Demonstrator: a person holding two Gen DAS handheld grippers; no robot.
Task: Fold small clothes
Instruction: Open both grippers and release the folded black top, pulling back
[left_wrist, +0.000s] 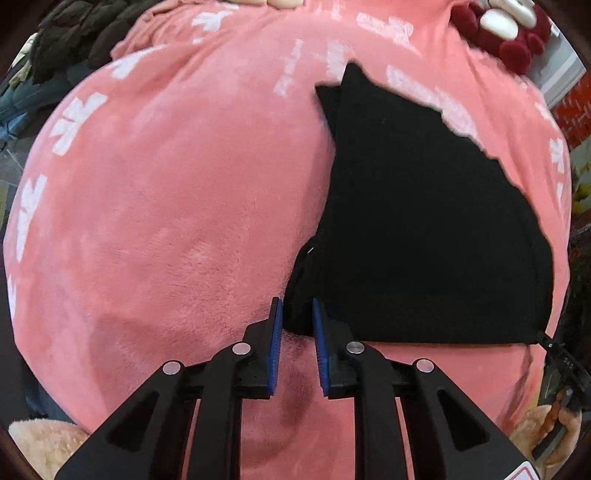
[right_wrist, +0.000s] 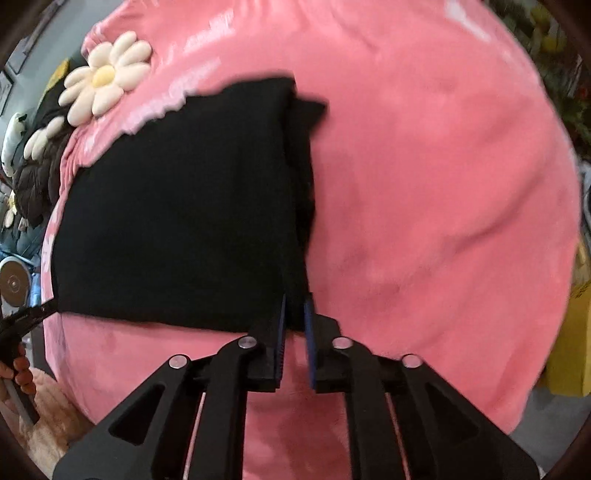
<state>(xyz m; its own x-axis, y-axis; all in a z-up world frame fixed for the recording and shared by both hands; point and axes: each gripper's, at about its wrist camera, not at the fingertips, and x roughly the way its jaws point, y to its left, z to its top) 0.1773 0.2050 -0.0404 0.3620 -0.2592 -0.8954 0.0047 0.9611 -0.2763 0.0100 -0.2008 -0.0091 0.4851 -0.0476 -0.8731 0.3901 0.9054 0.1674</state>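
A black garment (left_wrist: 424, 229) lies folded on a pink fleece blanket (left_wrist: 166, 221). In the left wrist view my left gripper (left_wrist: 297, 314) is shut on the garment's near left corner, the black cloth pinched between its blue pads. In the right wrist view the same garment (right_wrist: 177, 214) fills the left half, and my right gripper (right_wrist: 294, 310) is shut on its near right corner, where folded layers stack along the right edge. The other gripper shows at the edge of each view (left_wrist: 557, 354) (right_wrist: 26, 317).
The pink blanket (right_wrist: 424, 184) has white flower prints and covers a soft rounded surface. A cream daisy cushion (right_wrist: 105, 75) lies at its far edge, beside a red one (left_wrist: 513, 40). Dark clothes (left_wrist: 81, 40) are piled beyond the blanket. A beige fluffy rug (left_wrist: 40, 443) lies below.
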